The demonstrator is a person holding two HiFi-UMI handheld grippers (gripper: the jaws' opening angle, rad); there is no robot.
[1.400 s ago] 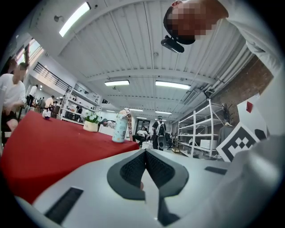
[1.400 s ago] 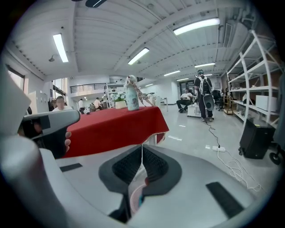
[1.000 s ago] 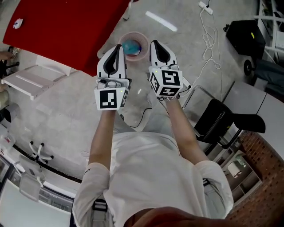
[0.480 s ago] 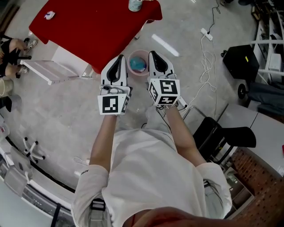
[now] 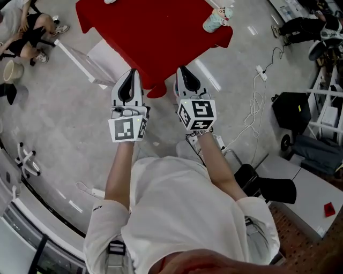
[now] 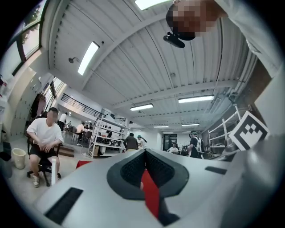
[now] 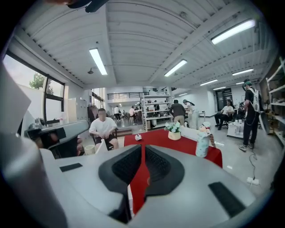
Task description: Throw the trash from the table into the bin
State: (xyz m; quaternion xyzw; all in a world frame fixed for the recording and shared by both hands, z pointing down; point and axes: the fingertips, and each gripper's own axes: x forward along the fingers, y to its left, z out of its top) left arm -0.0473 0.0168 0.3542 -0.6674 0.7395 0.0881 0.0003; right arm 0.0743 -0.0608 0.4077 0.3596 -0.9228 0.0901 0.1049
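Note:
The red table [image 5: 153, 32] fills the top of the head view, and its near edge lies just beyond both grippers. On it stand a pale green bottle [image 5: 214, 21] and a small white scrap [image 5: 110, 1]. My left gripper [image 5: 130, 75] and right gripper [image 5: 183, 72] are held side by side in the air, both shut and empty. The right gripper view looks over the shut jaws [image 7: 142, 149] at the table [image 7: 178, 144], with a flower pot [image 7: 174, 132], the bottle [image 7: 203, 142] and a small white scrap [image 7: 138, 137] on it. The left gripper [image 6: 144, 153] points nearly level. No bin is in sight.
A person sits at the upper left [image 5: 29, 27] beside a white bench [image 5: 80, 59]. A power strip with cables [image 5: 261, 72], a black case [image 5: 292, 112] and a black chair [image 5: 268, 187] stand on the floor at right. Shelves and people stand far behind the table.
Both grippers have risen and moved forward to the table's edge. The pink bin with blue trash, seen between them earlier, has dropped out of sight. Both stayed shut.

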